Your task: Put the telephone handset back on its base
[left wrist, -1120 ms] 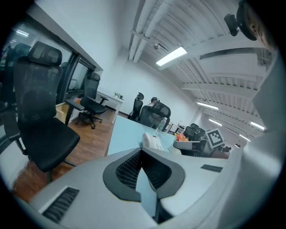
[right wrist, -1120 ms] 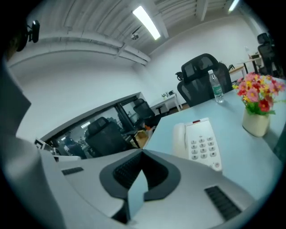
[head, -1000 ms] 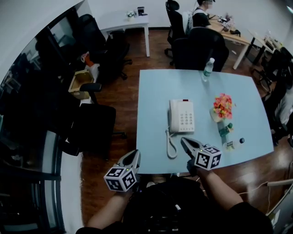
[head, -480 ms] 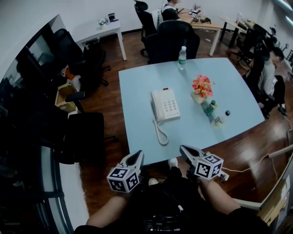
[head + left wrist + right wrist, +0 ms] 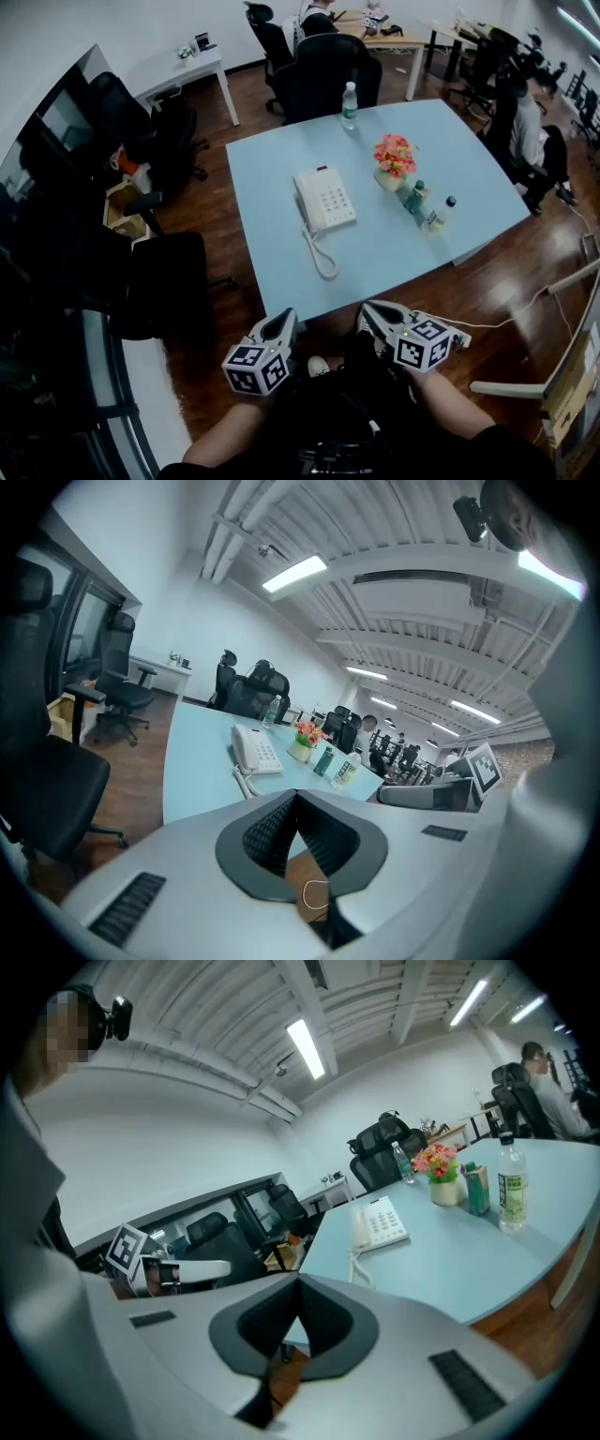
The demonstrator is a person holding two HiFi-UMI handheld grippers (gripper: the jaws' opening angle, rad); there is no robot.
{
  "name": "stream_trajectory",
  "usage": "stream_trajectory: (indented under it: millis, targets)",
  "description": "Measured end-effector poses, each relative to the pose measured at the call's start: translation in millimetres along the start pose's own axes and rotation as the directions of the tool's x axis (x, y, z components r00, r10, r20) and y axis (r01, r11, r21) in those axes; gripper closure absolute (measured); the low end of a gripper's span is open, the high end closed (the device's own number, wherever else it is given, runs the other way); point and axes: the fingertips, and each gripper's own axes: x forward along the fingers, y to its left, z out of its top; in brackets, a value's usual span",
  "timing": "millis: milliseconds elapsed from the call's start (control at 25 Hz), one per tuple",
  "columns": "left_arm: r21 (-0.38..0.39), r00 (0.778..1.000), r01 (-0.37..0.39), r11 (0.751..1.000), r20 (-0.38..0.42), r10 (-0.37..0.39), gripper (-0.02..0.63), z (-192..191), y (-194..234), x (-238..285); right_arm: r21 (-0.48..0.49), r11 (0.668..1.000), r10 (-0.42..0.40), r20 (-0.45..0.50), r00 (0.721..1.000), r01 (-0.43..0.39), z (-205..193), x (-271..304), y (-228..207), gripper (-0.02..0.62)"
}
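A white telephone [image 5: 324, 199] lies on the pale blue table [image 5: 441, 150], and its handset [image 5: 305, 202] rests along the left side of the base. The coiled cord [image 5: 321, 257] trails toward the table's near edge. Both grippers hang close to my body, short of that edge and well away from the phone. My left gripper [image 5: 282, 322] is shut and empty. My right gripper [image 5: 369, 311] is shut with nothing between its fingers. The telephone [image 5: 255, 750] shows far ahead in the left gripper view, and in the right gripper view the telephone [image 5: 380, 1224] is also distant.
A pot of pink flowers [image 5: 394, 157], a green bottle [image 5: 413, 197] and a clear bottle [image 5: 439, 215] stand right of the phone. A water bottle [image 5: 349, 99] stands at the far edge. Black office chairs [image 5: 183, 281] ring the table; a person [image 5: 530, 131] sits at right.
The head view has shifted: table and telephone now sit higher, further left and farther off. Both grippers stay shut, low in front of my body.
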Motion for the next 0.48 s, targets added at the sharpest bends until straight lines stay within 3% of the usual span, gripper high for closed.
stream_trajectory:
  millis: [480]
  targets:
    - [-0.002,1.000,0.004,1.000,0.010,-0.004,0.606,-5,0,-9,-0.007,1.000,0.007,0.036,0.999,-0.007,12,-4,13,0.583]
